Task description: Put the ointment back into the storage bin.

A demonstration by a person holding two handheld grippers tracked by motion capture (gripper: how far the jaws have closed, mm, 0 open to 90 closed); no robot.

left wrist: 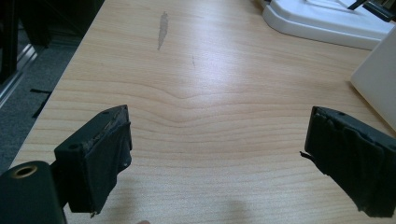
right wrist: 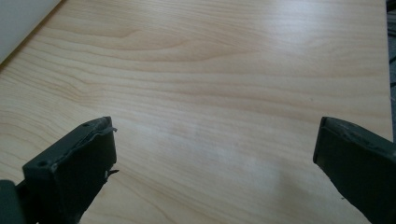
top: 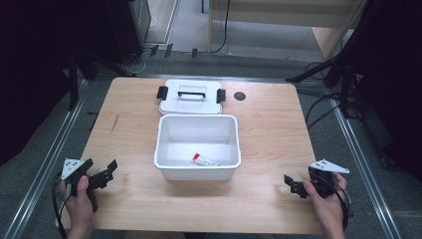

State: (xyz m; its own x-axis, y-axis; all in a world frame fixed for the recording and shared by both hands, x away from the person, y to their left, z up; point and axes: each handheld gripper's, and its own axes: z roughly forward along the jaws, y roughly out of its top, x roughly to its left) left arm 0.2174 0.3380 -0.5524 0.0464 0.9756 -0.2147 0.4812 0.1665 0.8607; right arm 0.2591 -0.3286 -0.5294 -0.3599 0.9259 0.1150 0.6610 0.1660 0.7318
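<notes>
So I've got both tongs sitting low at the near edge of the bench, one at each corner. Left tongs are spread wide with nothing between them, and the same goes for the right tongs. Between the two, a bit farther out, sits the white bin with a small tube lying in it. Its lid lies flat just beyond it.
</notes>
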